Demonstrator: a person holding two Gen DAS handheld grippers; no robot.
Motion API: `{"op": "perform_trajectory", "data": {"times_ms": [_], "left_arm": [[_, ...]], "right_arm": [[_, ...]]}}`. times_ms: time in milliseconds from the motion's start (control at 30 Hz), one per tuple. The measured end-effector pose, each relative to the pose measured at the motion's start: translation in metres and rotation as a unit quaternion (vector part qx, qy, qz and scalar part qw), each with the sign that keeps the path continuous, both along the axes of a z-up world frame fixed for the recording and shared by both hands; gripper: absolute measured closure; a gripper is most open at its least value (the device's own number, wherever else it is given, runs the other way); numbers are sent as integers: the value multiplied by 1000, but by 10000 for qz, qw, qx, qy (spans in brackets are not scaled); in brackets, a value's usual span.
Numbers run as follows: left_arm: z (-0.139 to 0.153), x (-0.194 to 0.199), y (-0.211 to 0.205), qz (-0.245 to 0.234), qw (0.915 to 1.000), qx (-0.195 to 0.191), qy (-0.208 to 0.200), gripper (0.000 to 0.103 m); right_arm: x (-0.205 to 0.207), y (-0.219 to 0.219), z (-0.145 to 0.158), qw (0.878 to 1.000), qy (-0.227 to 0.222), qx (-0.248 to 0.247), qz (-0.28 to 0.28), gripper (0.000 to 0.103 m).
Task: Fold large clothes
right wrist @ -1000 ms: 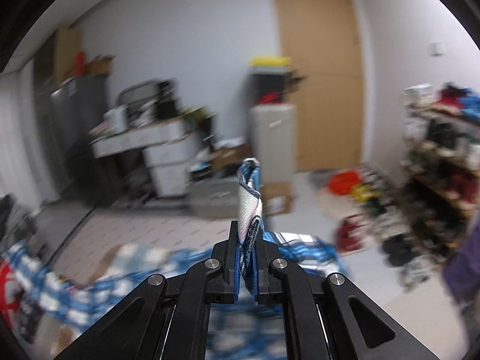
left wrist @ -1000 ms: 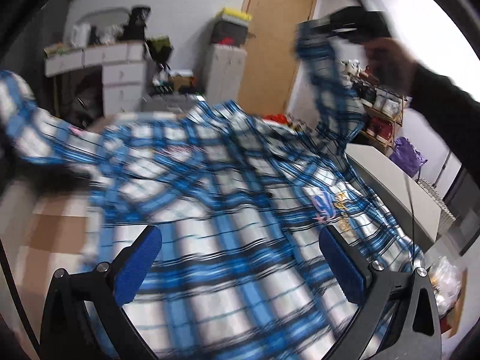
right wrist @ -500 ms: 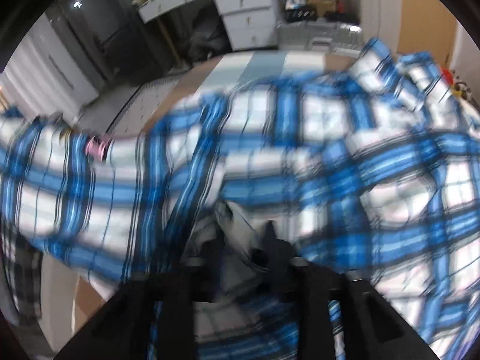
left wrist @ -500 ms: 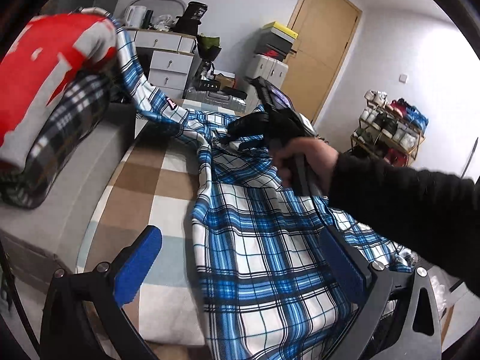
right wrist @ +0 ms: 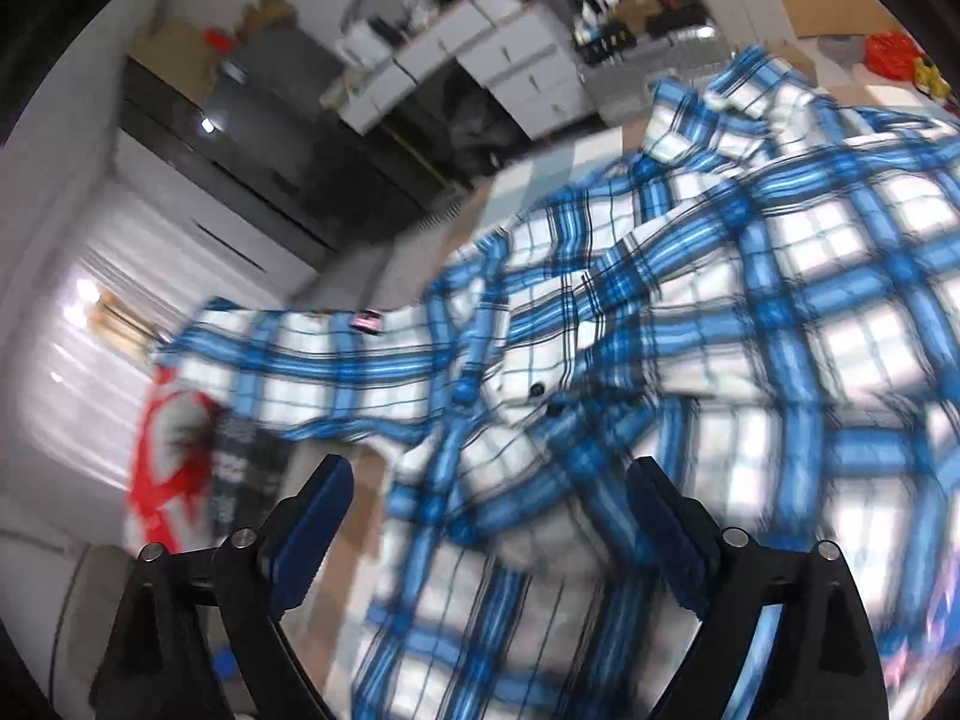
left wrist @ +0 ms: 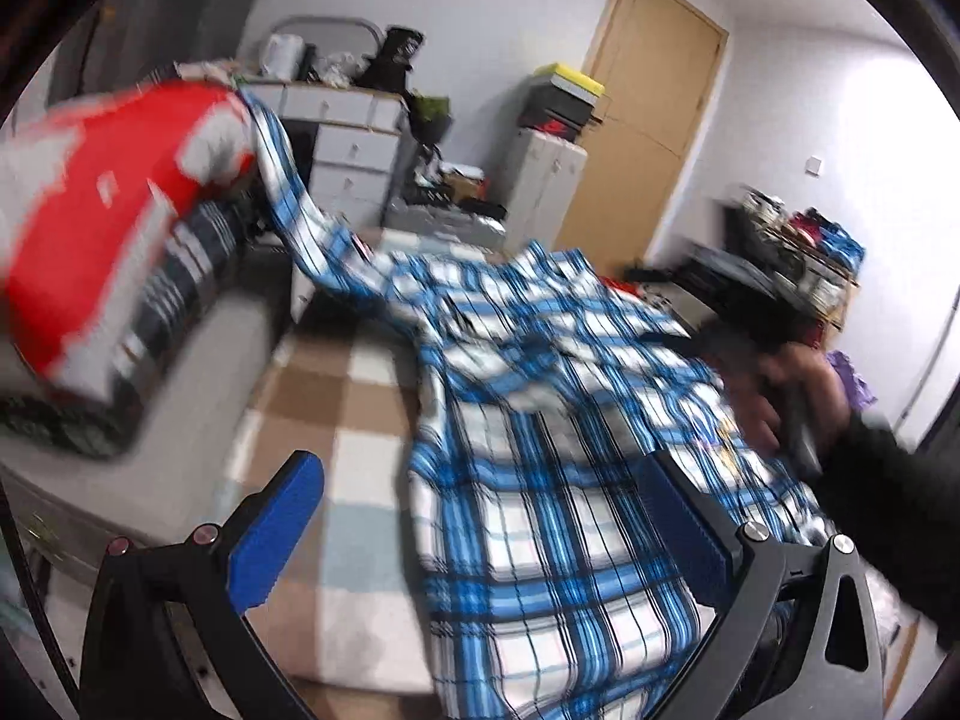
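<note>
- Gaping wide, the right gripper (right wrist: pixel 489 531) has just been opening; a second ago it pinched a fold of the shirt (right wrist: pixel 690 324) high in the air, and now it hangs low over the cloth with nothing pressed between its blue pads (right wrist: pixel 312 525).
- Left gripper (left wrist: pixel 480 540): jaws wide apart, as in both earlier frames, above the shirt's near hem, holding nothing.
- Shirt (left wrist: pixel 540 480): blue, white and black plaid. A second ago it was lifted and blurred; now it lies spread on the checked brown-and-white bed cover (left wrist: pixel 312 396), reaching from the near edge towards the far end.
- Right hand (left wrist: pixel 792 396), with a dark sleeve, sits over the shirt's right side in the left view; half a second ago it was nearer the middle.
- Mid-shirt in the right view: rumpled folds, an overlapping flap and two dark buttons (right wrist: pixel 538 388).
- Farther on: the collar end is bunched, and one sleeve (left wrist: pixel 288 192) trails left onto a red-and-white garment (left wrist: pixel 114 210) that tops a dark striped pile.
- Background: white drawers (left wrist: pixel 354 144) and a wooden door (left wrist: pixel 648 138).
</note>
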State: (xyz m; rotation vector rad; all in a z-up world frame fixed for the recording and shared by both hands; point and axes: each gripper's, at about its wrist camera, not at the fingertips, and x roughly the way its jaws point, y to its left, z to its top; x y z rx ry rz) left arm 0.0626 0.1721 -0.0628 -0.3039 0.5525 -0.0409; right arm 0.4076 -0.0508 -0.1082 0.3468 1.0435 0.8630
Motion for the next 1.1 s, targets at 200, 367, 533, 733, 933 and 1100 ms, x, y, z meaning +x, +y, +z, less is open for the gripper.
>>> {"op": "perform_trajectory", "data": {"times_ms": [200, 367, 533, 733, 933, 1100], "left_arm": [[60, 2, 47, 800, 9964, -223, -188, 1], [108, 6, 108, 1341, 9865, -853, -387, 1], [134, 44, 172, 1556, 9799, -1232, -214, 1], [97, 89, 232, 1697, 9482, -2686, 95, 1], [57, 104, 271, 1641, 9046, -3933, -66, 1], [54, 120, 284, 1568, 8978, -4114, 136, 1]], "right_arm": [[-95, -41, 20, 9944, -828, 618, 225, 0], [-132, -62, 1, 9943, -430, 966, 146, 0], [-166, -69, -26, 9873, -24, 1588, 59, 0], [-180, -79, -58, 9814, 510, 1843, -185, 0], [-186, -104, -66, 9699, 691, 2292, -440, 0], [-185, -108, -66, 9698, 645, 2282, -572, 0]]}}
